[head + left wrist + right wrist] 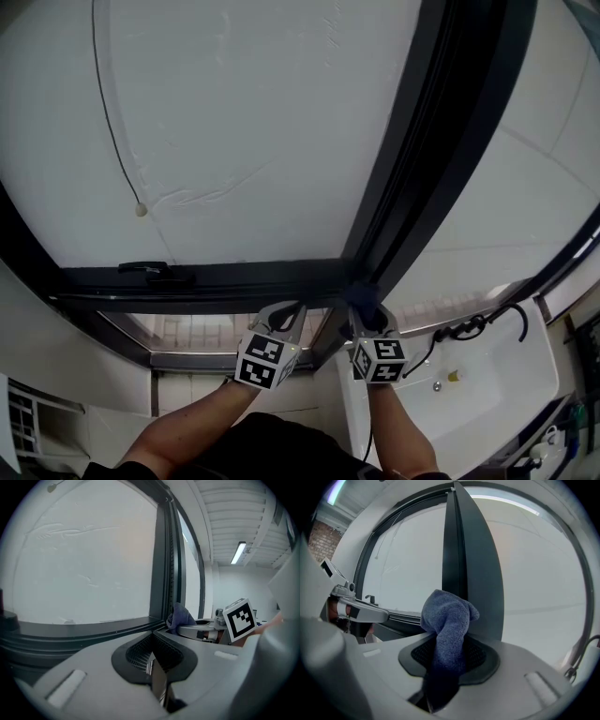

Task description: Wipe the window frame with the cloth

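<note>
1. Window pane (253,122): pale, frosted-looking glass that fills the head view from 9 to 1 o'clock.
2. Window frame (412,178): dark. Its upright post (461,564) runs from 1 o'clock down to just below centre, where it meets the bottom rail (234,279), which crosses from 8 o'clock towards centre.
3. Forearms (202,412): both bare, coming in from 6 o'clock, one behind each gripper.
4. Left gripper (295,311): at 6 o'clock, just below the bottom rail and at 9 o'clock of the right gripper. In its own view (157,670) the jaws are pressed together with nothing between them. I cannot tell whether the tips touch the rail. Its marker cube (265,359) faces the head camera.
5. Right gripper (367,323): at 5 o'clock, close beside the left one. In its own view (440,677) the jaws are clamped on the cloth, which bunches up out of the gap. Its marker cube (240,619) shows at 3 o'clock in the left gripper view.
6. Cloth (447,630): blue terry, held in the right jaws, with its free end sticking forward at the foot of the upright post. In the head view the cloth (361,302) sits right at the corner where post meets rail. In the left gripper view it (180,617) looks pressed against that corner.
7. Handle (145,272): dark, on the bottom rail at 8 o'clock, well apart from both grippers.
8. Cord (108,112): thin, hanging down the pane at 10 o'clock and ending in a small bead.
</note>
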Available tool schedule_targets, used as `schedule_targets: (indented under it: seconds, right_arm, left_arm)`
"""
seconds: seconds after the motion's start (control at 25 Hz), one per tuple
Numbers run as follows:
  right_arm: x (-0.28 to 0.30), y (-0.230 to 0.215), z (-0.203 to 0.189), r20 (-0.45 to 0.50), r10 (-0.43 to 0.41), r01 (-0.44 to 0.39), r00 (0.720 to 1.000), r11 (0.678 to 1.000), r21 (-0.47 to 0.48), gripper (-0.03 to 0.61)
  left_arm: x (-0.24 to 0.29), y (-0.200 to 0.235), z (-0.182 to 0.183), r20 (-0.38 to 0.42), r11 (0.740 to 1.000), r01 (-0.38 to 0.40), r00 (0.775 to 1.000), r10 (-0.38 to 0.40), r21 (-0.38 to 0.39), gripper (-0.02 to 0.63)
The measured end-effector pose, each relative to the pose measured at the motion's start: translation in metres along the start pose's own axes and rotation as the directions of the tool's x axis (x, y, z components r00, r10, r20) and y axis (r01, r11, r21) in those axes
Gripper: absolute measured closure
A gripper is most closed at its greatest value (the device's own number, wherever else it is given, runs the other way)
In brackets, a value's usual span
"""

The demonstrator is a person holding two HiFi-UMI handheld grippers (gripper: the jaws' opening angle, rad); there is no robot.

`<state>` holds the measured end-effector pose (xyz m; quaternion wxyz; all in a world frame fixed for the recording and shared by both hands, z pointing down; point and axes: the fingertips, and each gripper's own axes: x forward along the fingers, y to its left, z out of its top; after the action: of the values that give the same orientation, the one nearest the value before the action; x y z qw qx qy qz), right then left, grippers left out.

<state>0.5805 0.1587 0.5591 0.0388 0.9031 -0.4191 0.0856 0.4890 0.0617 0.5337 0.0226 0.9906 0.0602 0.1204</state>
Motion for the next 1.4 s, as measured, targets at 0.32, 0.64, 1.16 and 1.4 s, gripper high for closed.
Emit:
schedule_targets:
  seconds: [0.32,0.64,1.16,1.4]
  right_arm:
    - [0.014,0.033,-0.004,-0.015,0.058,-0.057,0.998,0.998,0.023,0.453]
    - [0.022,0.073,0.003,0.002,0.103,-0.103,0.995,0.994,0.041,0.453]
    - [0.035,0.152,0.006,-0.026,0.186,-0.186,0.982,0.982,0.027,0.453]
    - [0.042,0.197,0.009,-0.038,0.232,-0.232,0.972,0.973,0.013,0.453]
  left_arm:
    - [-0.02,0.028,-0.009,-0.007,0.998,-0.059,0.998,0.058,-0.031,0.62]
    - [-0.049,0.056,-0.016,-0.014,0.994,-0.103,0.995,0.103,-0.048,0.62]
    - [-0.106,0.106,-0.019,-0.004,0.981,-0.177,0.984,0.178,-0.076,0.62]
    - [-0.141,0.135,-0.021,0.007,0.966,-0.235,0.972,0.237,-0.109,0.62]
